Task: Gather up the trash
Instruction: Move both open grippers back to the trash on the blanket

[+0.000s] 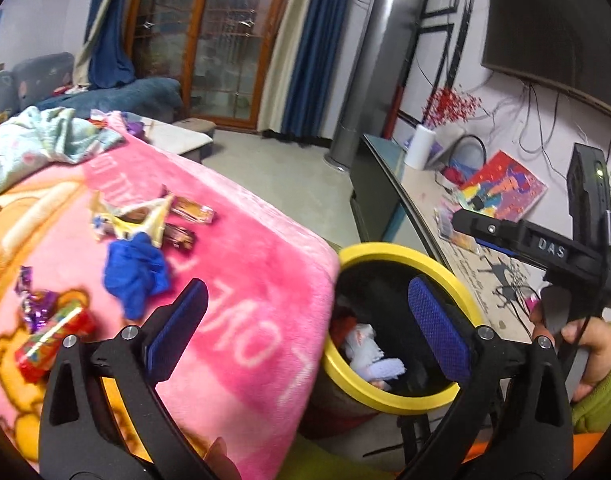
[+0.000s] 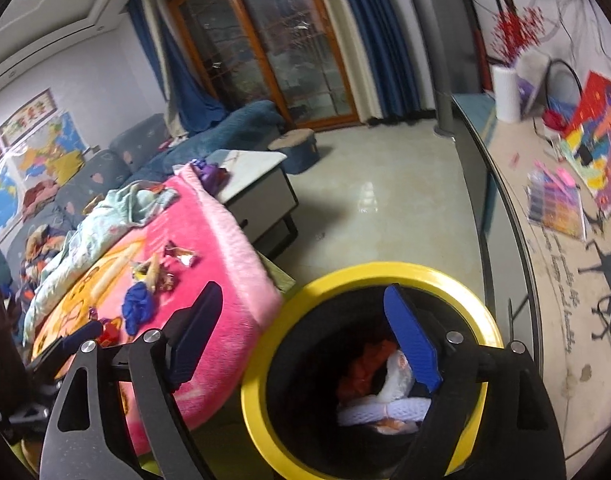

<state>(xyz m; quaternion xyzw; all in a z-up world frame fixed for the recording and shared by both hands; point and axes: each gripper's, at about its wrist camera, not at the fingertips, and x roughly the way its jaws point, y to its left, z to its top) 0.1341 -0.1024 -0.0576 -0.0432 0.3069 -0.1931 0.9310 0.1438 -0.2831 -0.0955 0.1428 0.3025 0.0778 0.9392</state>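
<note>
Your left gripper (image 1: 305, 320) stands wide open with nothing between its blue pads, one finger over the pink plush blanket (image 1: 241, 248), the other over the mouth of the yellow-rimmed black trash bin (image 1: 389, 250). Your right gripper (image 2: 305, 340) is likewise spread and empty, its right finger hanging over the bin's opening.

Inside the bin lie white crumpled paper (image 2: 385, 404) and something orange-red, so part of the job looks done. What remains sits on the blanket, just beside the bin: a crumpled blue wad (image 1: 135, 274), soft cloth or plastic film, I cannot tell which; a cluster of torn yellow and brown snack wrappers (image 1: 145, 220); a red foil candy packet (image 1: 51, 344) with a purple foil wrapper (image 1: 35, 304) next to it.

All of it looks nearly weightless and limp. Foil will likely slide between the pads and crinkle flat, so pinch each wrapper across its bunched middle, not a loose corner. Take the blue wad at its thickest fold; it should compress and hold well. The plush pile yields, so press down a little, but watch that you do not catch the blanket too.
</note>
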